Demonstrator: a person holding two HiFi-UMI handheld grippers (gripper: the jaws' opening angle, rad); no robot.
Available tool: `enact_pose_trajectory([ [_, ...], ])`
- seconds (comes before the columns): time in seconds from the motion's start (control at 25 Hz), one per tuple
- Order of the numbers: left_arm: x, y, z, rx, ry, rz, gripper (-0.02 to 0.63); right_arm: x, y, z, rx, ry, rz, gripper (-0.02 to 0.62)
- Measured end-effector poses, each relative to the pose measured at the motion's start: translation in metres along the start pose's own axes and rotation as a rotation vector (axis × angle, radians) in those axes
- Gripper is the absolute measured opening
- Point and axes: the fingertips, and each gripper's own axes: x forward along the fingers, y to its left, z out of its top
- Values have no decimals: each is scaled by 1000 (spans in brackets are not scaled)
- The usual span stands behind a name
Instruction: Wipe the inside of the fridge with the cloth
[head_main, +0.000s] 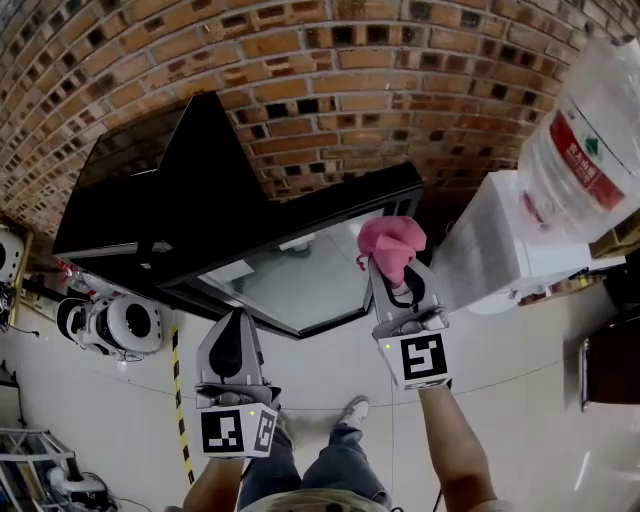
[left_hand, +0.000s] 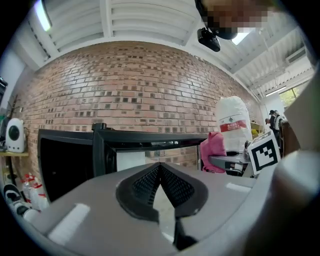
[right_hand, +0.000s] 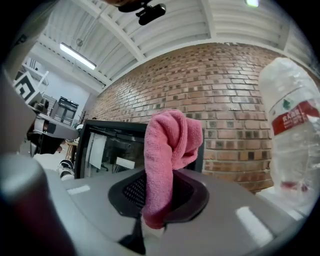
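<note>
In the head view my right hand-held gripper holds the pink cloth at 3 o'clock of the fridge; the left gripper view shows my left hand-held gripper closed on nothing; the right gripper view shows jaws pinching the cloth.
</note>
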Motion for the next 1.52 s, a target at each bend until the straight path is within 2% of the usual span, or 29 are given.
enact_pose_trajectory([
  [0.16,-1,-9,-8,22,18,13,15,3,-15,-2,10,-41,-15,57],
  [0.32,-5,-8,-14,46,17,22,15,-14,5,23,80,-107,-18,57],
  [0.48,-14,17,-22,24,-2,33,15,-28,84,40,115,-146,45,57],
  [0.64,-30,43,-32,12,-12,27,15,-18,175,19,151,-109,145,57],
  [0.76,-40,62,-39,25,-28,0,15,-4,225,-4,107,-59,193,57],
  [0.96,-48,81,-54,44,-68,-36,15,16,270,-24,30,-71,212,58],
  [1.08,-53,83,-61,56,-83,-58,15,17,277,-39,13,-53,208,58],
  [1.24,-51,79,-75,27,-71,-74,15,15,266,-59,22,-26,183,57],
  [1.36,-46,70,-84,23,-54,-78,15,15,244,-71,23,-17,163,58],
  [1.52,-36,45,-95,5,-35,-77,15,7,193,-86,-42,-3,133,57],
])
